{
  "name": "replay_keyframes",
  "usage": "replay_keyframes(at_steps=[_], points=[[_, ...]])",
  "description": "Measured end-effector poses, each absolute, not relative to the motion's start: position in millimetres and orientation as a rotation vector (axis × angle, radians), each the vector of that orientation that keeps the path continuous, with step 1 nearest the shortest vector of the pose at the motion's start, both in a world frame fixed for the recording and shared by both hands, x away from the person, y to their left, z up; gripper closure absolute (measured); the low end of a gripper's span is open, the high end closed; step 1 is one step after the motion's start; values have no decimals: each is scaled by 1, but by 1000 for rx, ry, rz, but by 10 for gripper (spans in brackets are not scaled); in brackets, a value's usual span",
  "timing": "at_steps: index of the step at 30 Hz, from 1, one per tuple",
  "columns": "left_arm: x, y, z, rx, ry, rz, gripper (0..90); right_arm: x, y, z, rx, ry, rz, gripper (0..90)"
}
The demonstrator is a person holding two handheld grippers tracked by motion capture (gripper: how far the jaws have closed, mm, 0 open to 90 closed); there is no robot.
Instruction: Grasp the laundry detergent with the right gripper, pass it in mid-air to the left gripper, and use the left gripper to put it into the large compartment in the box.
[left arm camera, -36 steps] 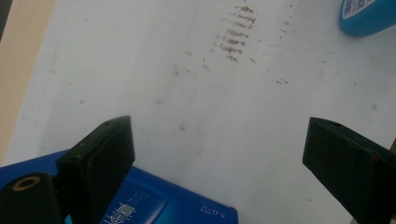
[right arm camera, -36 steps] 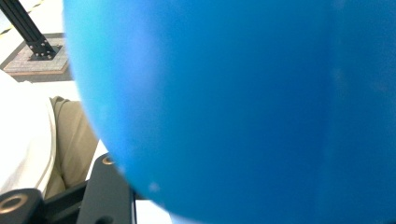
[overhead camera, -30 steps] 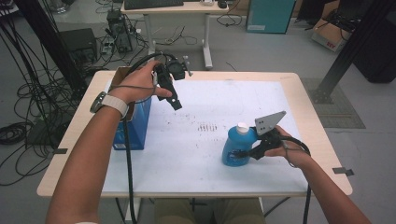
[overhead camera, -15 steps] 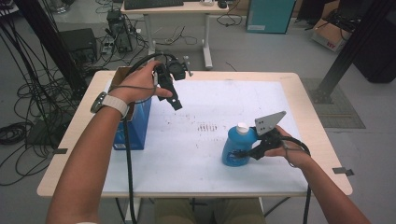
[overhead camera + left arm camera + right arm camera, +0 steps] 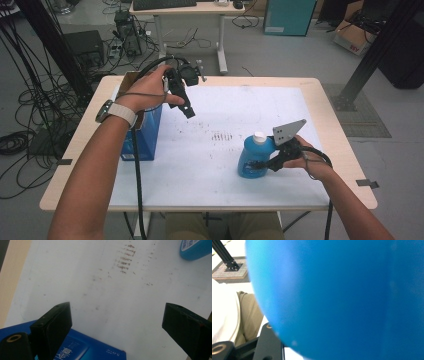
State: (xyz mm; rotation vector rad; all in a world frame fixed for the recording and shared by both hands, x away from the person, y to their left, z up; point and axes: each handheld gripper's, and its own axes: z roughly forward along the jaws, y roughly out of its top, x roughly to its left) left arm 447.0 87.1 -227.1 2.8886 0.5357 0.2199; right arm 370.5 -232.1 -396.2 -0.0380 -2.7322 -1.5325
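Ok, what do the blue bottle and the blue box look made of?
Blue bottle: probably plastic, smooth, slightly translucent, glossy body with a white cap. Blue box: likely printed cardboard, given the flat faces, sharp edges and brown inner flaps, with a slight sheen.

Light wooden table (image 5: 345,145) with rounded corners, topped by a white sheet (image 5: 260,107) marked with faint brown smudges (image 5: 222,136), set on a grey floor (image 5: 300,55). Behind it, a second desk (image 5: 190,7) on white legs carrying a keyboard (image 5: 157,4), with a teal cabinet (image 5: 287,17) and a cardboard box (image 5: 352,35) to the right of it. Black cables (image 5: 25,125) coiled across the floor at left beside dark equipment (image 5: 87,45), a black strut (image 5: 370,55) bolted to a grey mat (image 5: 362,110) at right; even, diffuse lighting.
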Motion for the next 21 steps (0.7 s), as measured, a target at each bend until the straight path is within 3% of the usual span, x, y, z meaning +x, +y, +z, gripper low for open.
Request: replay_keyframes(at_steps=[14, 21], points=[[428, 82, -213, 2873, 519, 253, 85, 368, -232, -392, -50, -2727, -1512, 433], [408, 71, -190, 2851, 475, 267, 73, 369, -234, -372, -81, -2683, -1549, 431]])
